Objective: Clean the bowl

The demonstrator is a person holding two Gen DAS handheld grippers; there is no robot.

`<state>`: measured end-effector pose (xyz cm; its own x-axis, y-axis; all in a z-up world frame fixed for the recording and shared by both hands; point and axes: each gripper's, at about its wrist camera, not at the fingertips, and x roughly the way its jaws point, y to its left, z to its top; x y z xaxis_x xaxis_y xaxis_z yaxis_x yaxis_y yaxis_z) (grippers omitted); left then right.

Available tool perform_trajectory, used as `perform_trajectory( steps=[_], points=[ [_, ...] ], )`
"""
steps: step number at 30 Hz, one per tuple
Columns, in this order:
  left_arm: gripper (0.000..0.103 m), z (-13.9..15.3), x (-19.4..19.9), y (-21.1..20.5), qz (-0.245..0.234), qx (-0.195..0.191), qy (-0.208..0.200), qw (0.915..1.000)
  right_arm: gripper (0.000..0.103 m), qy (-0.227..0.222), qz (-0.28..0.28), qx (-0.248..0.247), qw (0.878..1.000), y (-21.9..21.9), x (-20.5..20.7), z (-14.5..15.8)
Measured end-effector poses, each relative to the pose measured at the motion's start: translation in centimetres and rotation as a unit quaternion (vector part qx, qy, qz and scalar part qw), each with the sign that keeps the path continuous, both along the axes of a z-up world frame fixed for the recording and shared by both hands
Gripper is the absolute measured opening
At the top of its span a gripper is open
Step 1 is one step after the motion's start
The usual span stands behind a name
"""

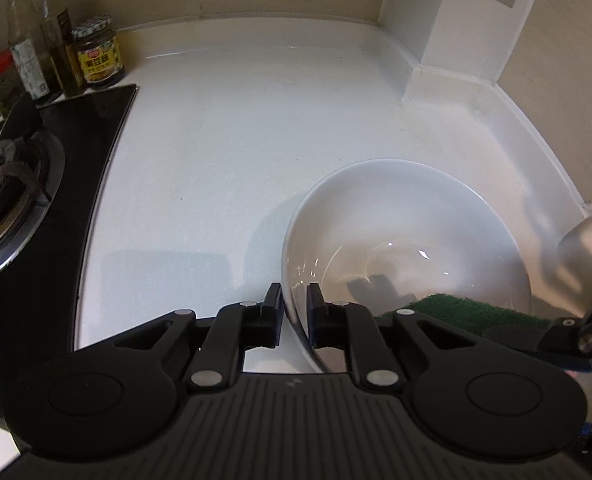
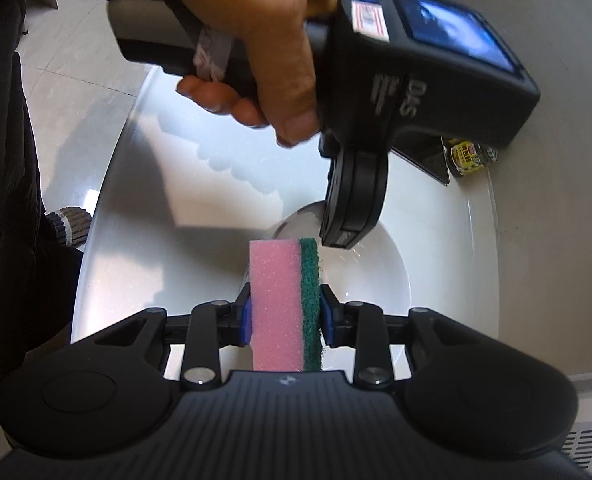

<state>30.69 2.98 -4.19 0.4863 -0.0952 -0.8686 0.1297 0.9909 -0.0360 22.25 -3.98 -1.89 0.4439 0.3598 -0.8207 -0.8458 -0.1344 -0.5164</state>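
A white bowl (image 1: 408, 232) rests on the white counter (image 1: 223, 152), tilted. My left gripper (image 1: 294, 304) is shut on its near rim, one finger outside and one inside. My right gripper (image 2: 284, 312) is shut on a pink sponge with a green scouring side (image 2: 283, 304), held upright over the bowl (image 2: 376, 272). The sponge's green side (image 1: 468, 312) shows at the bowl's right rim in the left wrist view. The left gripper's body (image 2: 376, 120) and the hand holding it fill the top of the right wrist view.
A black gas hob (image 1: 35, 184) lies left of the bowl. Bottles and a sauce jar (image 1: 97, 54) stand at the back left against the wall. A white boxed corner (image 1: 448, 40) rises at the back right. The counter's front edge and floor (image 2: 75, 92) show at left.
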Motion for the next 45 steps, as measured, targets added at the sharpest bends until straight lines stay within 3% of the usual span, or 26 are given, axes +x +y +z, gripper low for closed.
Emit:
perform_trajectory(
  steps=[4,7,10,15,17,20,24,27,31,34,38,40,45],
  points=[
    [0.014,0.1,1.9,-0.5,-0.08,0.031,0.022,0.996,0.028,-0.025,0.041,-0.029,0.998,-1.4,-0.6,0.2],
    [0.013,0.3,2.9,-0.3,-0.093,0.038,0.029,0.9946,0.028,-0.036,0.045,-0.039,0.998,-1.8,-0.5,0.3],
    [0.013,0.5,2.1,-0.2,-0.063,0.031,0.026,0.9972,0.028,-0.036,0.037,-0.034,0.998,-1.9,-0.3,0.3],
    [0.014,0.5,-0.6,-0.1,0.027,0.006,0.005,0.9996,0.028,-0.036,0.035,-0.029,0.998,-2.4,-0.5,0.6],
    [0.015,0.2,-0.7,-0.1,0.036,0.004,0.006,0.9993,0.028,-0.036,0.034,-0.028,0.998,-2.5,-0.5,0.8],
    [0.014,-0.1,-0.2,-0.2,0.02,0.013,0.006,0.9997,0.028,-0.036,0.037,-0.029,0.998,-2.4,-0.7,0.8],
    [0.014,-0.1,1.6,-0.7,-0.068,0.042,0.016,0.9967,0.028,-0.046,0.05,-0.039,0.997,-2.0,-0.7,0.5],
    [0.014,-0.2,2.7,-0.7,-0.103,0.044,0.022,0.9935,0.028,-0.058,0.054,-0.046,0.996,-2.1,-0.7,0.4],
    [0.016,0.3,2.0,-0.2,-0.052,0.023,0.015,0.9983,0.028,-0.05,0.044,-0.039,0.997,-2.0,-0.4,0.5],
    [0.017,0.7,0.1,0.1,0.019,-0.005,0.008,0.9998,0.028,-0.046,0.039,-0.034,0.998,-1.0,0.1,0.3],
    [0.018,0.1,-0.6,-0.2,0.049,-0.016,0.0,0.9987,0.028,-0.038,0.029,-0.026,0.999,-1.0,0.4,-0.1],
    [0.015,0.0,-0.1,-0.1,0.043,-0.017,-0.002,0.9989,0.028,-0.038,0.031,-0.025,0.998,-1.0,0.4,0.0],
    [0.013,0.6,2.1,-0.7,-0.057,0.034,0.019,0.9976,0.028,-0.049,0.052,-0.044,0.997,-1.0,0.2,0.0]
  ],
)
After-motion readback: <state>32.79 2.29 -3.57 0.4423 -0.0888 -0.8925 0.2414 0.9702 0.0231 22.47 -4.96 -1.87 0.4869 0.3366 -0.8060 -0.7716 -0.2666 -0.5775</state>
